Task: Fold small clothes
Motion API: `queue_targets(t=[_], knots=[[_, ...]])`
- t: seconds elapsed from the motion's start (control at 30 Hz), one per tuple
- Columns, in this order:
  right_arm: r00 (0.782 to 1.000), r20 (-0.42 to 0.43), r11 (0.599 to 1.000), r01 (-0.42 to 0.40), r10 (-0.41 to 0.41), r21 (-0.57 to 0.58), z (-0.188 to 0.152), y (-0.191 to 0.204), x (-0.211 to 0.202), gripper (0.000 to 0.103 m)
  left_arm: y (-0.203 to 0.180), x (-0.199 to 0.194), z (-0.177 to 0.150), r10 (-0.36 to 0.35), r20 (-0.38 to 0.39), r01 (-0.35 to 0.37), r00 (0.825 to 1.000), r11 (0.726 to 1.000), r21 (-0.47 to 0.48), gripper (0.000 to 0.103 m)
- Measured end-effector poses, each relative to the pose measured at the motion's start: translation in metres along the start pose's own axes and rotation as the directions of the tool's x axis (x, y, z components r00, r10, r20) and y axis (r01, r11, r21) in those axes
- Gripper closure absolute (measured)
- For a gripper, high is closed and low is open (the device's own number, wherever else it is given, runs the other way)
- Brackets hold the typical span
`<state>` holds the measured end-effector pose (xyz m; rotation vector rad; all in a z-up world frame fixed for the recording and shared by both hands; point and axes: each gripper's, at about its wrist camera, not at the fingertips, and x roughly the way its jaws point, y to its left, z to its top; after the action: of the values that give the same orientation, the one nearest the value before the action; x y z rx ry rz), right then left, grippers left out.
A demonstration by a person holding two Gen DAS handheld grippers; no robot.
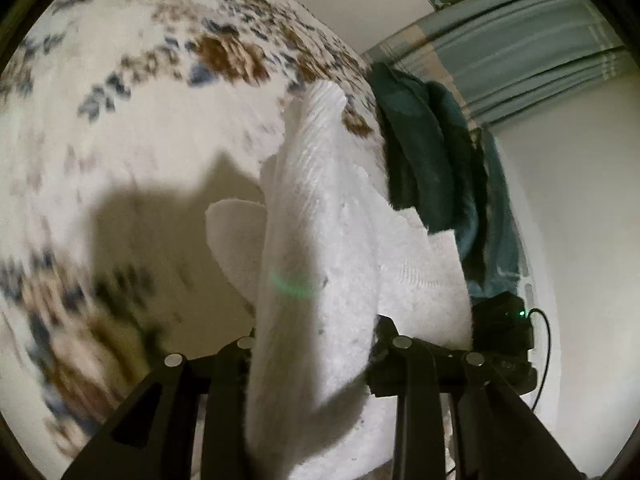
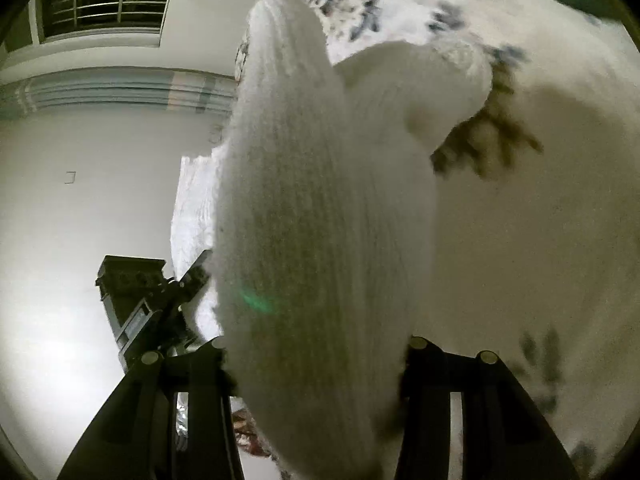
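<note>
So both hand-held grippers, left (image 1: 312, 360) and right (image 2: 316, 364), clamped on white knit (image 1: 320, 208) | hangs lengthwise away over bed (image 1: 120, 140) | left of green cloth (image 1: 420, 144)

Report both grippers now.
Left gripper: shut on the white knit garment.
Right gripper: shut on the same white knit garment.

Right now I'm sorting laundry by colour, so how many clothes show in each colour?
White: 1, the white knitted garment held up by the left gripper and right gripper.
Dark green: 1, the dark green garment on the floral bedspread.
Total: 2
</note>
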<state>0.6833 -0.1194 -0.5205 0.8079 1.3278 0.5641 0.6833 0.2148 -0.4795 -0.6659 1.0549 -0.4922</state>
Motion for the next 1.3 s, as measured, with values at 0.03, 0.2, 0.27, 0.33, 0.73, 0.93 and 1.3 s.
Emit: queue_targets(t=[0.03,0.2,0.27,0.33,0.73,0.93,1.3], knots=[[1.0,0.003,1.0,0.01,-0.01,-0.007,0.013,0.002,0.009,0.056,0.007,0.002,0.009,0.01,0.001,-0.01,1.0,1.0,0.004,0.076],[0.998,-0.015,0.998,0.058,-0.059,-0.006,0.052,-0.007,0.057,0.056,0.058,0.031,0.046,0.051,-0.013,-0.051,0.999,0.999,0.0,0.076],[0.995,-0.024,0.996,0.094,-0.093,0.0,0.056,-0.017,0.073,0.056,0.079,0.045,0.051,0.067,-0.036,-0.067,0.997,0.998,-0.003,0.076],[0.991,-0.034,0.991,0.13,-0.13,0.009,0.056,-0.023,0.089,0.056,0.093,0.056,0.052,0.089,-0.066,-0.089,0.994,0.996,0.0,0.075],[0.74,0.103,0.73,0.673,-0.665,-0.116,0.026,0.032,0.083,0.007,0.066,0.031,0.035,0.464,-0.015,-0.458,0.886,0.878,0.14,0.046],[0.503,0.26,0.491,0.863,-0.824,-0.114,-0.028,0.084,0.042,0.0,0.027,-0.008,-0.001,0.561,0.099,-0.569,0.822,0.8,0.191,0.0],[0.429,0.454,0.45,0.89,-0.781,-0.068,-0.133,0.202,-0.08,0.0,-0.073,-0.105,-0.057,0.606,0.242,-0.65,0.758,0.735,0.194,0.0]])
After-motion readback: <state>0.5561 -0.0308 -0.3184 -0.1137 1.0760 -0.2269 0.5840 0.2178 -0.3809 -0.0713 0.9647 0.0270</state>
